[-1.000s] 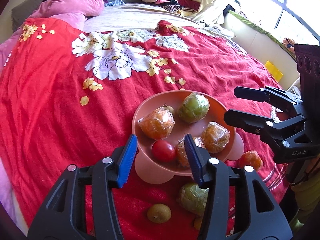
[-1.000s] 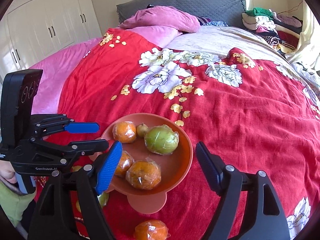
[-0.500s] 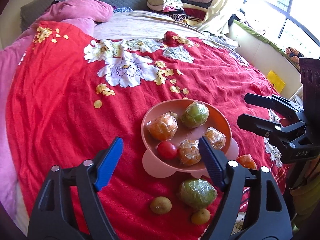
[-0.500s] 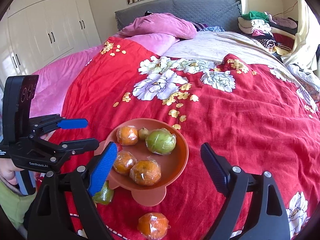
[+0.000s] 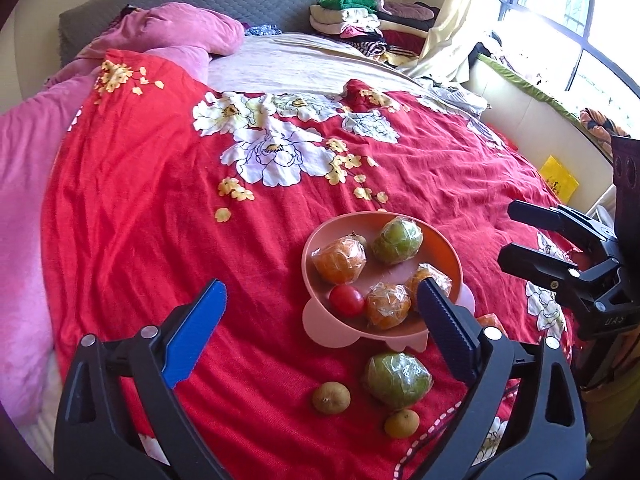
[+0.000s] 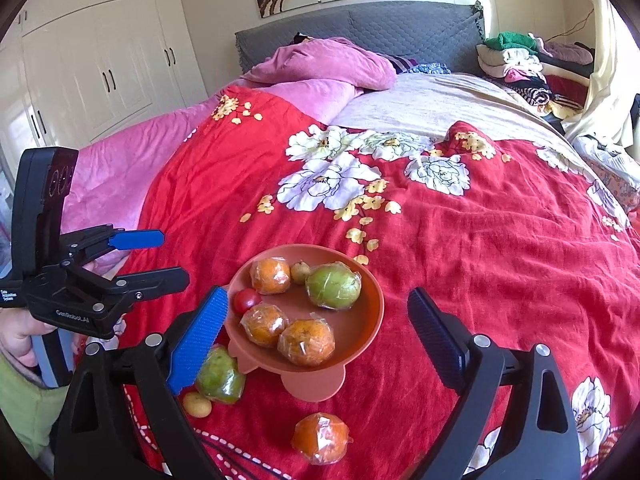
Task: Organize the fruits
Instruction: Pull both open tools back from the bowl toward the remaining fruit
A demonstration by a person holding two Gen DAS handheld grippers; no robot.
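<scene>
A salmon-pink bowl [image 5: 448, 252] [image 6: 370, 320] sits on the red bedspread. It holds three wrapped oranges [image 5: 340, 260], a wrapped green fruit [image 5: 398, 240], a small red tomato [image 5: 346, 300] and a small brown fruit. On the bedspread beside the bowl lie a wrapped green fruit [image 5: 398, 380] [image 6: 220, 376], two small brown fruits [image 5: 331, 398] and a wrapped orange [image 6: 320, 438]. My left gripper [image 5: 320, 332] is open and empty above the bedspread, left of the bowl. My right gripper [image 6: 318, 328] is open and empty, held above the bowl's near side.
The red floral bedspread [image 5: 160, 200] covers the bed. A pink blanket [image 6: 320, 64] and grey headboard are at the far end. Folded clothes [image 5: 352, 16] are stacked at the back right. White wardrobes [image 6: 100, 60] stand on the left.
Both grippers have pulled back and up from the bowl. The left gripper's jaws have opened wider. The tomato lies in the bowl and more loose fruit has come into view.
</scene>
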